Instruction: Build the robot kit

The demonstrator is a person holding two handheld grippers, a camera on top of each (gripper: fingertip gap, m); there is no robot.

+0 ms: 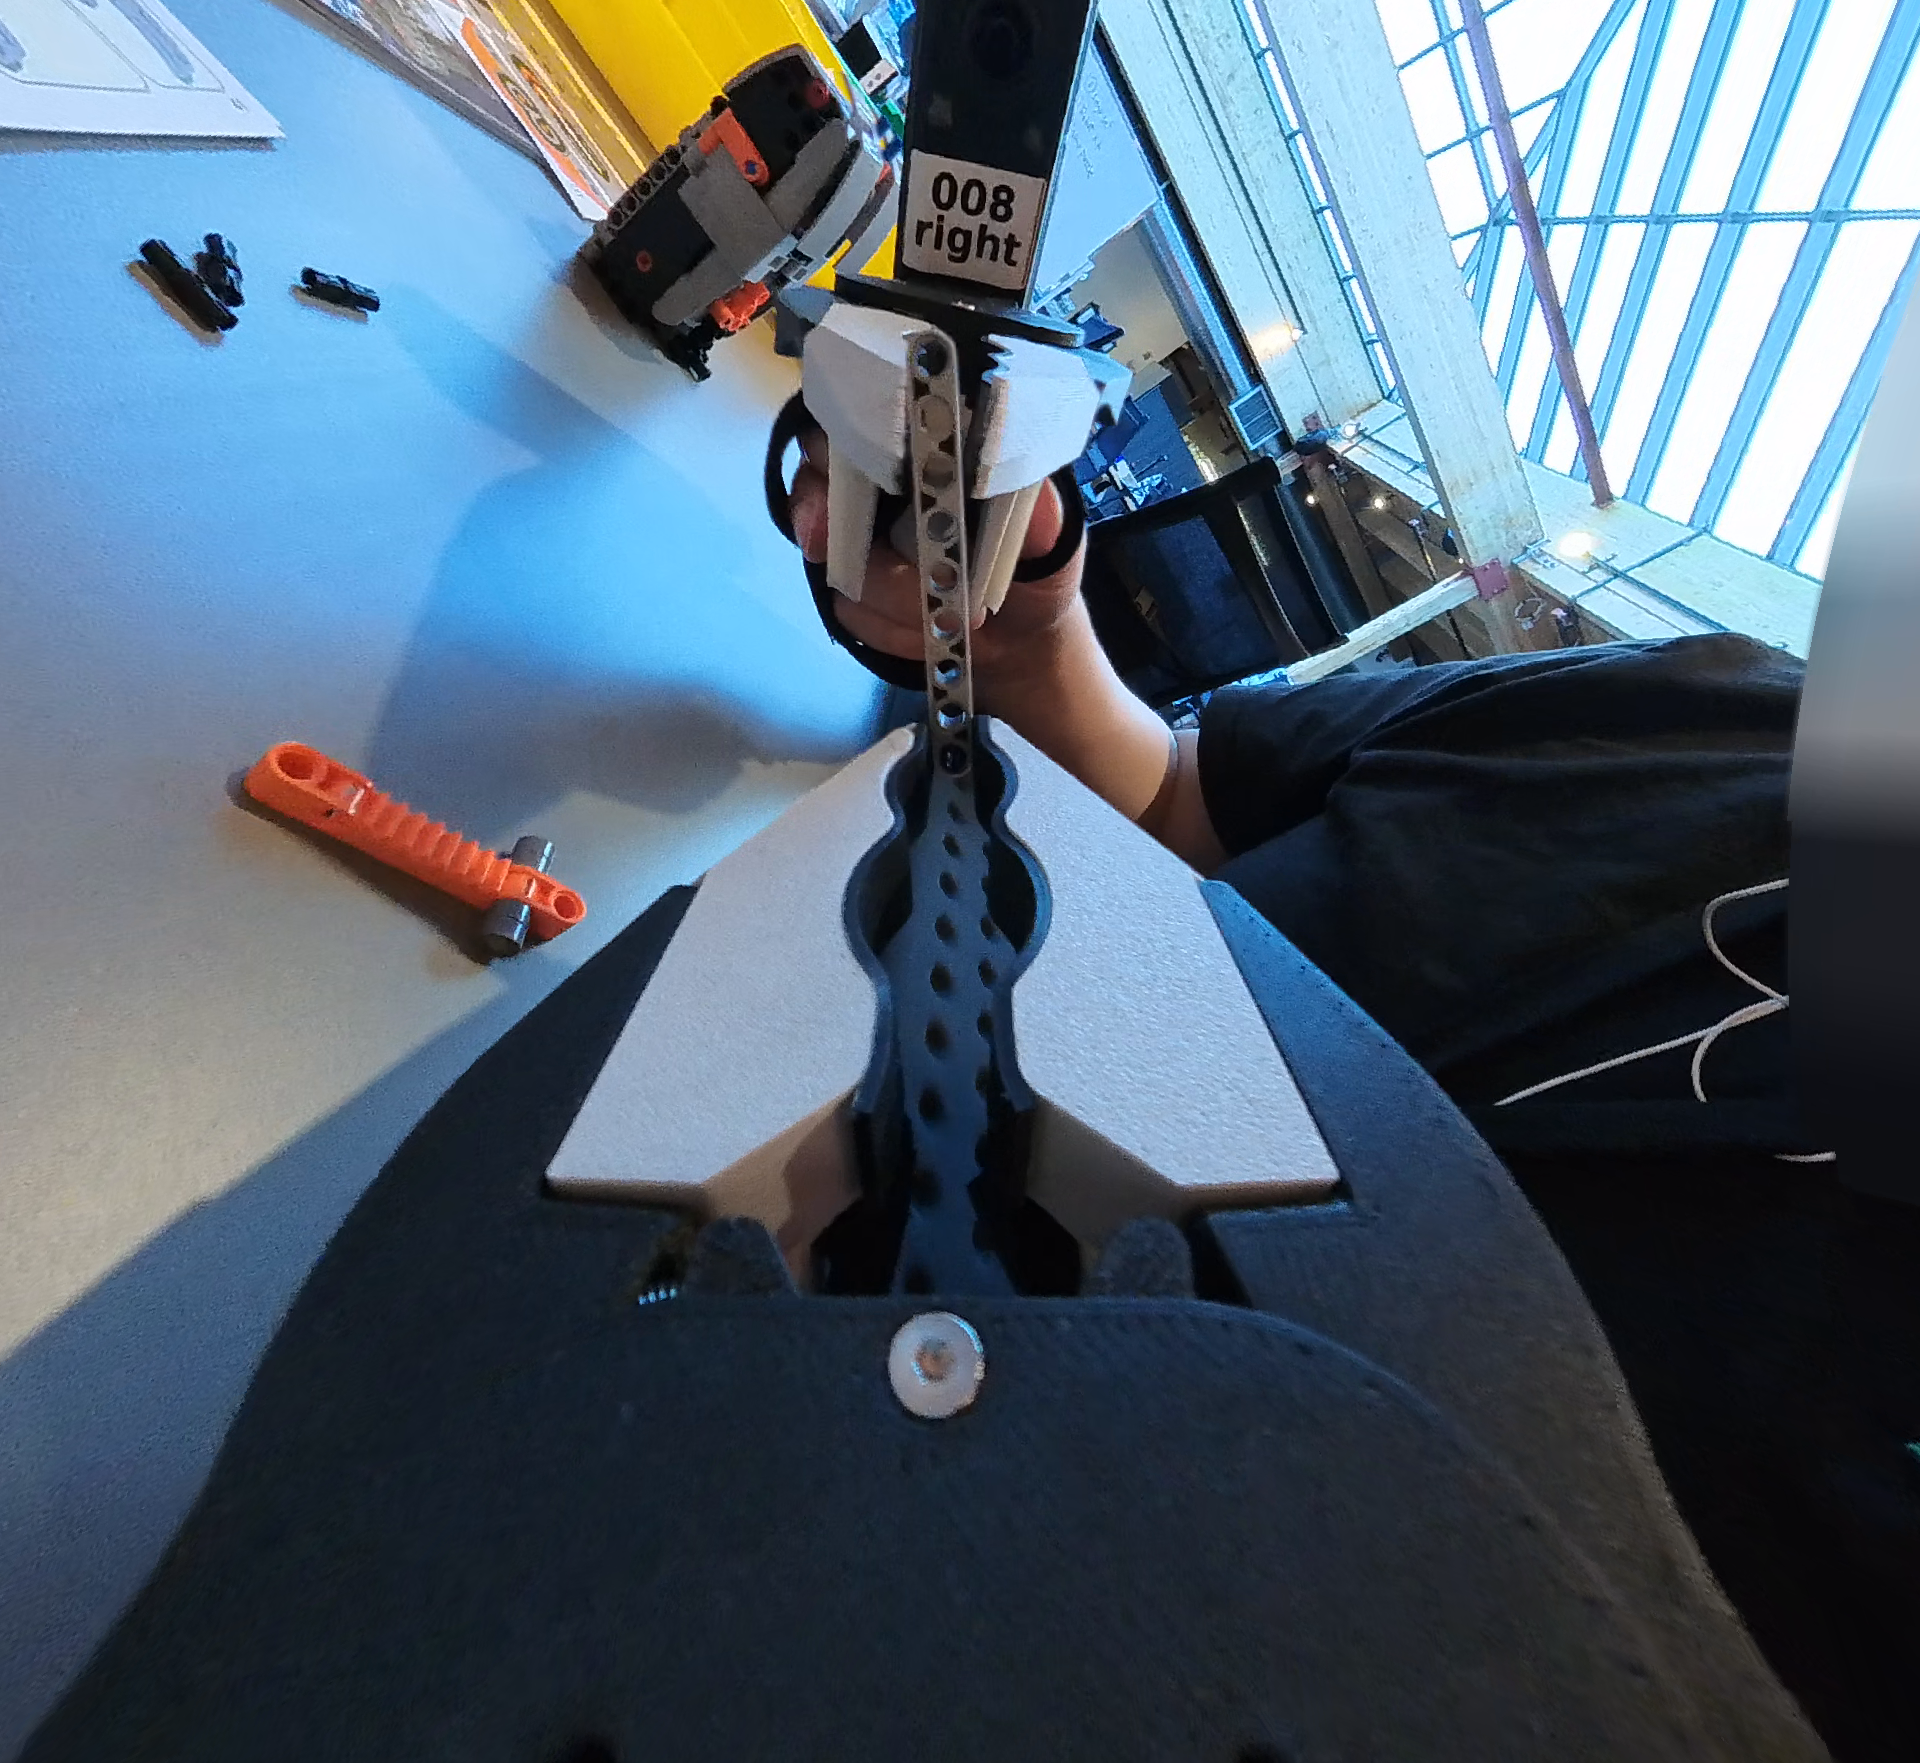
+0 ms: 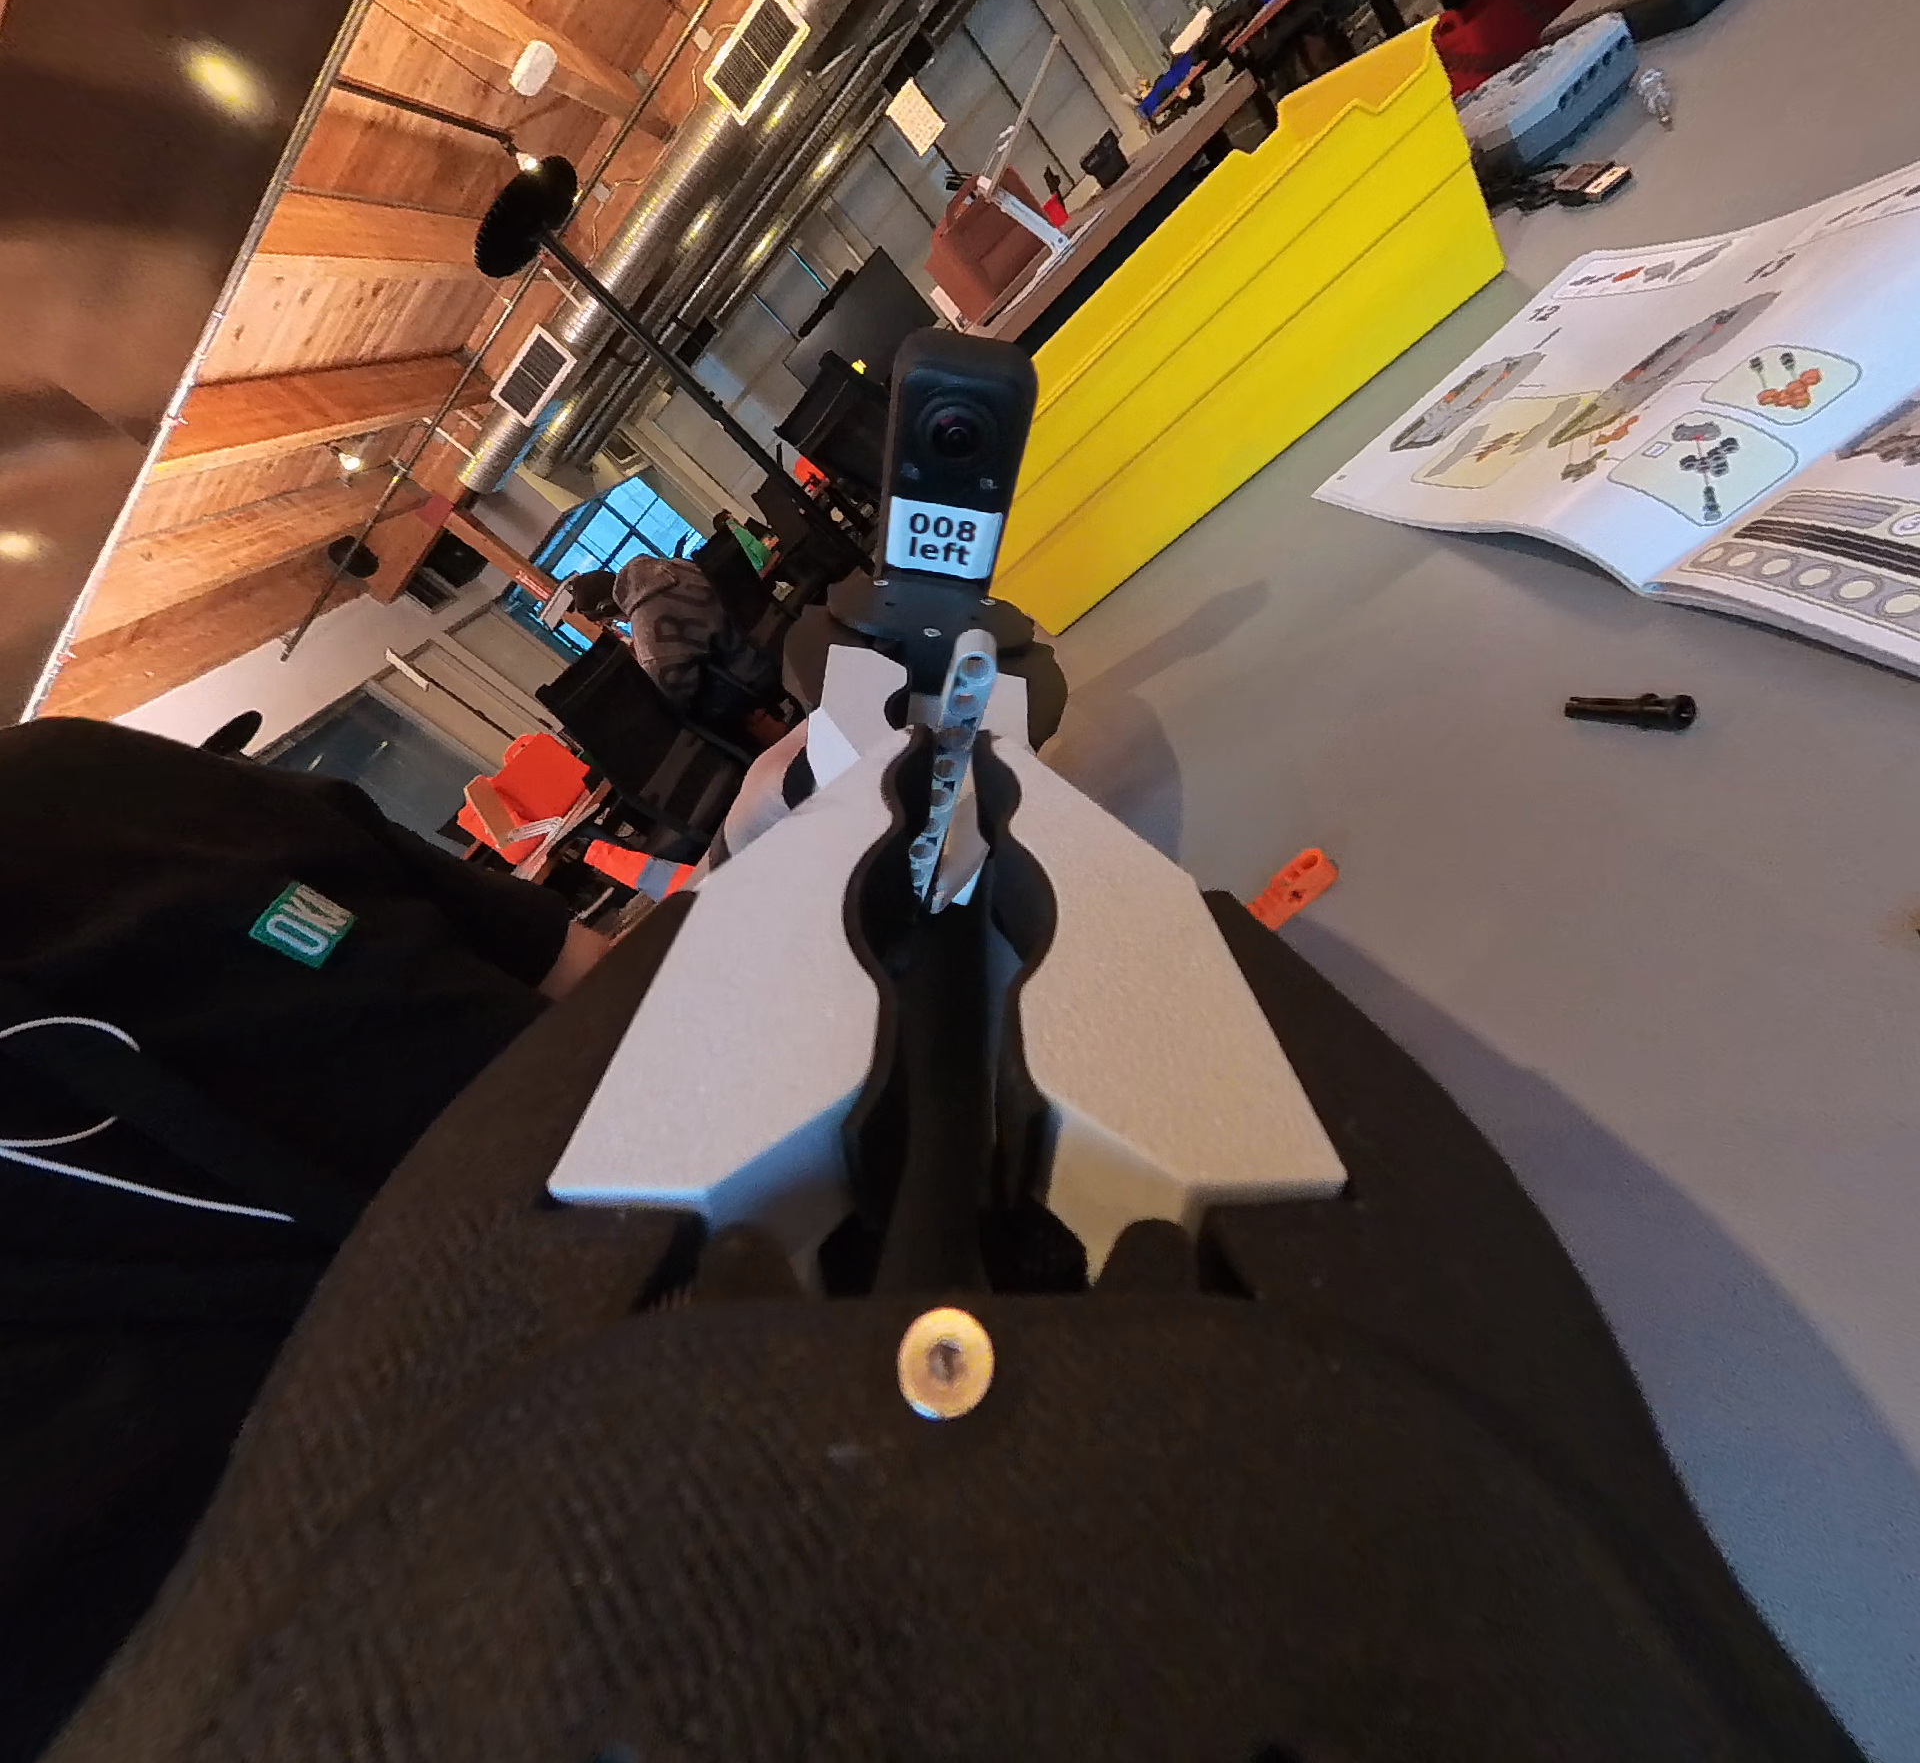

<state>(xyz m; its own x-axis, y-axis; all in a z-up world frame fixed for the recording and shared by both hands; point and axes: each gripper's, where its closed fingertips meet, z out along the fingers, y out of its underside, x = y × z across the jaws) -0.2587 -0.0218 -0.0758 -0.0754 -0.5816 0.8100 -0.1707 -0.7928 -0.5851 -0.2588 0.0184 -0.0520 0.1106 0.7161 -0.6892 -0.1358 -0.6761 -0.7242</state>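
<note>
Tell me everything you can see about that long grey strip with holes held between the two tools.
The grey strip is a thin, straight, plastic-looking building-toy beam with a row of round holes along its length and rounded ends. It hangs in the air above the grey table, touching nothing else. The left tool pinches one end at its tips, and the right tool facing it grips the other, so the beam bridges the two. From the right wrist view it looks lighter, nearly white.

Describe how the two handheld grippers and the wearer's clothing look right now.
Both the left gripper and the right gripper have coarse black printed bodies, pale grey wedge fingers, scalloped black inner edges and a silver screw. Each carries a black camera with a white label. The person wears a black short-sleeved shirt.
</note>
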